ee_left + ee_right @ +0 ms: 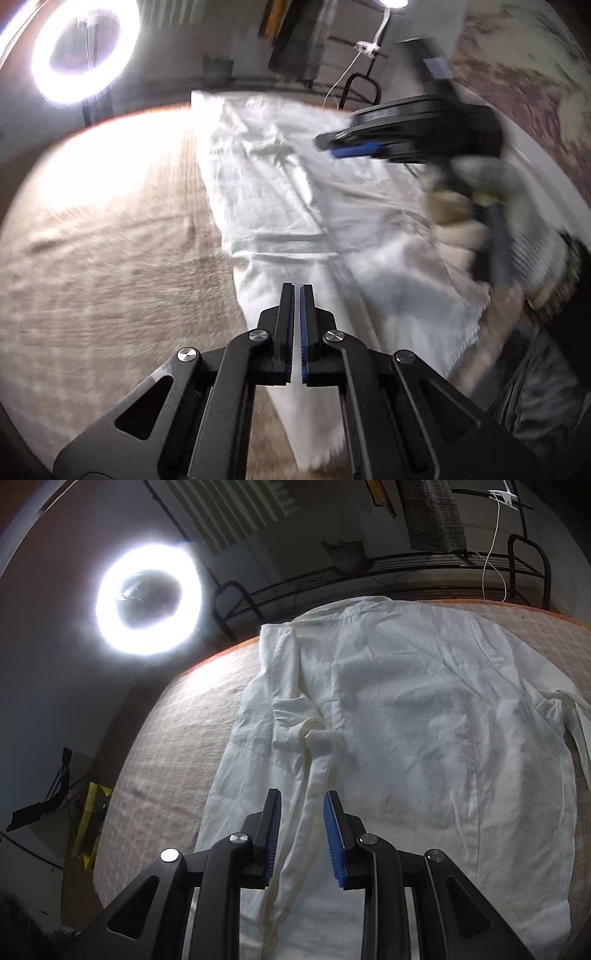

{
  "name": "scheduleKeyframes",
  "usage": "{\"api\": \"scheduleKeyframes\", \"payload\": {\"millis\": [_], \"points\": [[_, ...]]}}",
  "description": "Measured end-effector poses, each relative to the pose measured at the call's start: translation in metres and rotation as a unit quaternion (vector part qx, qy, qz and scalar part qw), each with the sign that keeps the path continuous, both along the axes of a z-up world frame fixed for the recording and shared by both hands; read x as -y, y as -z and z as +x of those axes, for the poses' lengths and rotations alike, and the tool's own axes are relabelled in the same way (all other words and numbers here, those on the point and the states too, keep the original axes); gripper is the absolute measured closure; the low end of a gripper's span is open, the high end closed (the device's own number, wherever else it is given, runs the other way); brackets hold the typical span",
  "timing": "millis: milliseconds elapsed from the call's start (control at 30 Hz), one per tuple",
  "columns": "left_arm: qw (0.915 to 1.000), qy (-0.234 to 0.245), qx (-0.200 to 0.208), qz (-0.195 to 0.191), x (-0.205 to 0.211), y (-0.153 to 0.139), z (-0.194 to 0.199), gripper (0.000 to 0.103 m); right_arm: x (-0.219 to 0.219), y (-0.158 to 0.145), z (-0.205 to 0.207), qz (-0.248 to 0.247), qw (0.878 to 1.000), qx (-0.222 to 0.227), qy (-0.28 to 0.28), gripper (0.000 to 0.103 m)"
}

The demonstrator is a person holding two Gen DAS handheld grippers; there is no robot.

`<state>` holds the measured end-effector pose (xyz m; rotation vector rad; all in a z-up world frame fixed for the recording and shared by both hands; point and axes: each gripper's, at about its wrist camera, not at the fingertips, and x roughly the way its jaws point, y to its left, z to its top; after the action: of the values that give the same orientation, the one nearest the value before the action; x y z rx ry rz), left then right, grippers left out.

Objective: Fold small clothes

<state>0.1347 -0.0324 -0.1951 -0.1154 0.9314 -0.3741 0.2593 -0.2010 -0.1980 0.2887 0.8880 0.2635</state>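
Observation:
A white long-sleeved shirt point(424, 716) lies spread flat on a beige patterned bed cover point(155, 768), collar at the far edge. One sleeve point(314, 768) is folded back over the body toward me. My right gripper point(301, 803) is open above that sleeve, one finger on each side of it, holding nothing. In the left wrist view the shirt point(280, 206) runs away from me and my left gripper point(297, 295) is shut and empty above its near part. The right gripper point(351, 146), blurred, hovers over the shirt's far right side.
A bright ring light point(147, 598) stands past the bed's far left edge, also in the left wrist view point(85, 51). A black metal rack point(406, 568) with a potted plant point(345, 554) stands behind the bed. The bed cover point(110, 258) stretches left of the shirt.

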Motion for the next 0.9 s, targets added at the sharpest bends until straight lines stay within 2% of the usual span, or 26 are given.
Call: {"api": "scheduleKeyframes", "payload": {"millis": [33, 167, 233, 533, 600, 633, 733, 800, 900], "points": [[0.9999, 0.003, -0.011, 0.0, 0.0, 0.007, 0.005, 0.103, 0.0, -0.002, -0.003, 0.001, 1.0, 0.002, -0.002, 0.078], [0.9983, 0.024, -0.031, 0.043, 0.006, 0.037, -0.006, 0.103, 0.001, -0.009, -0.015, -0.001, 1.0, 0.014, -0.012, 0.078], [0.9982, 0.028, -0.024, 0.048, 0.003, 0.043, -0.019, 0.103, 0.006, -0.011, -0.02, -0.002, 1.0, 0.019, -0.014, 0.077], [0.9956, 0.054, -0.002, 0.076, 0.015, 0.038, -0.059, 0.103, 0.046, -0.011, -0.036, -0.006, 1.0, 0.021, 0.003, 0.064], [0.9961, 0.067, -0.015, 0.056, 0.018, 0.028, -0.067, 0.103, 0.058, -0.01, -0.042, -0.006, 1.0, 0.019, 0.013, 0.06], [0.9963, 0.07, -0.016, 0.047, 0.02, 0.022, -0.066, 0.103, 0.065, -0.01, -0.045, -0.007, 1.0, 0.015, 0.015, 0.053], [0.9975, 0.068, -0.001, 0.018, 0.025, 0.002, -0.063, 0.087, 0.081, -0.016, -0.053, -0.023, 0.999, 0.014, 0.021, 0.042], [0.9978, 0.064, 0.01, -0.008, 0.029, -0.01, -0.058, 0.064, 0.094, -0.022, -0.059, -0.029, 0.999, 0.019, 0.027, 0.04], [0.9973, 0.06, 0.005, -0.042, 0.037, -0.017, -0.045, 0.061, 0.11, -0.027, -0.069, -0.046, 0.998, 0.016, 0.026, 0.039]]}}
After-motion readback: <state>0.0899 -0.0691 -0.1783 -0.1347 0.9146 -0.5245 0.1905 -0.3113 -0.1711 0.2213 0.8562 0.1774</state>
